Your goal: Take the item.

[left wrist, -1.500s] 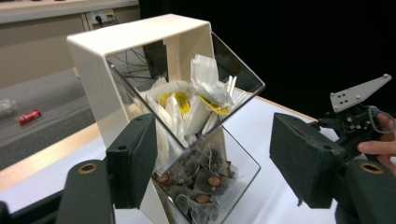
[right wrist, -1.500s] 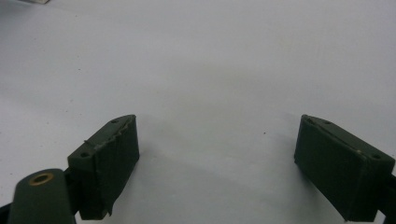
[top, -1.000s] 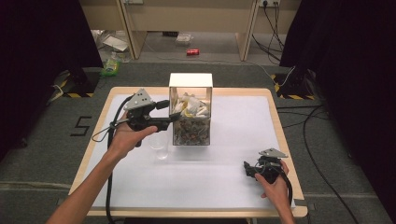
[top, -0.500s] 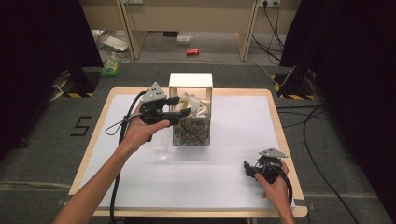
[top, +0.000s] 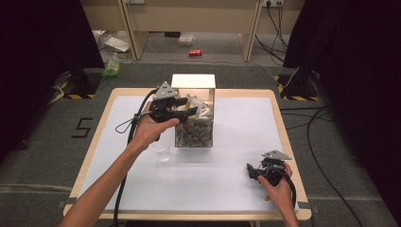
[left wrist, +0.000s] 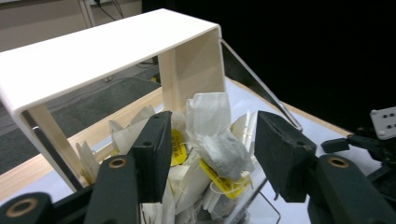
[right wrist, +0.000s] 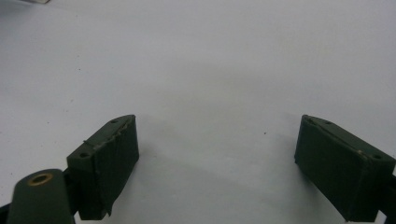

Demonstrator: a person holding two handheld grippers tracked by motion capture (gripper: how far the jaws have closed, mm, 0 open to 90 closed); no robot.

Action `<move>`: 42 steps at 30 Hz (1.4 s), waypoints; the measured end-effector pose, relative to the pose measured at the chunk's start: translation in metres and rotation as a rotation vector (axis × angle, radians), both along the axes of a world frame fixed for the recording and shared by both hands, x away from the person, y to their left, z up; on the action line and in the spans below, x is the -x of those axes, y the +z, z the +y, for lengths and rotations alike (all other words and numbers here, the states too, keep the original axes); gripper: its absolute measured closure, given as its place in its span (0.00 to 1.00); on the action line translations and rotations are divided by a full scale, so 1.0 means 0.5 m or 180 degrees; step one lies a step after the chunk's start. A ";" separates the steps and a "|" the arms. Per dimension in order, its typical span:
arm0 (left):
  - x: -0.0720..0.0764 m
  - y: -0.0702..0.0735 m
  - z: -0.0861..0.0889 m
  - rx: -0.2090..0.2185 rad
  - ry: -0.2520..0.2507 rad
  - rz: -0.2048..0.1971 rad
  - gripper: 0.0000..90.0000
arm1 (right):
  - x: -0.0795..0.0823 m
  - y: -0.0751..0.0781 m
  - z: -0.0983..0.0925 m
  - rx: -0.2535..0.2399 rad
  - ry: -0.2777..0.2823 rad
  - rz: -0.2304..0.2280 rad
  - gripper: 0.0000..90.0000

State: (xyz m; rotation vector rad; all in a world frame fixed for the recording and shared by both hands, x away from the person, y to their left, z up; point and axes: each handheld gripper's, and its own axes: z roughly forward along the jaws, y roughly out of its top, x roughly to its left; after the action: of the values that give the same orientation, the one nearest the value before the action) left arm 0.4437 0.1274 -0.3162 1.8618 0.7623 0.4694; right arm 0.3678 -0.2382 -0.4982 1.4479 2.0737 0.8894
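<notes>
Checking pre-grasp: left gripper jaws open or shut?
Open: the left gripper has black jaws spread either side of a white tea bag, not touching.

floor (top: 42, 156): grey carpet; "5" mark (top: 81, 127) at left | curtains (top: 42, 38): black, both sides | rear: pale wooden desk (top: 189, 14); red can (top: 195, 53), litter beneath | cables (top: 326, 142): trailing right; hazard-striped blocks (top: 292, 90) | tabletop (top: 279, 123): wood rim, white sheet | light: dim, even
</notes>
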 end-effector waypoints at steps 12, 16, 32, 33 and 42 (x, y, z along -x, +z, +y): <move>-0.003 -0.009 -0.014 -0.0178 0.0006 0.0053 0.69 | 0.000 0.000 0.000 0.0001 0.0001 0.0001 0.16; 0.000 -0.010 -0.016 -0.0219 -0.0048 0.0012 0.78 | 0.000 0.000 0.000 0.0002 0.0002 0.0000 0.16; 0.012 0.004 -0.009 -0.0229 -0.0139 -0.0170 0.88 | 0.000 0.000 0.000 0.0004 0.0001 0.0000 0.16; 0.012 0.005 -0.006 -0.0212 -0.0130 -0.0177 0.88 | 0.000 0.000 0.000 0.0003 0.0001 0.0000 0.16; 0.017 0.022 0.004 -0.0104 -0.0127 -0.0238 0.88 | 0.000 0.000 0.000 0.0005 0.0001 -0.0003 0.16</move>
State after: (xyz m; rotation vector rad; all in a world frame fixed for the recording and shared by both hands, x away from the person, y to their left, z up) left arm 0.4353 0.1296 -0.3050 1.8755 0.6701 0.5256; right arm 0.3678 -0.2382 -0.4982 1.4462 2.0737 0.8883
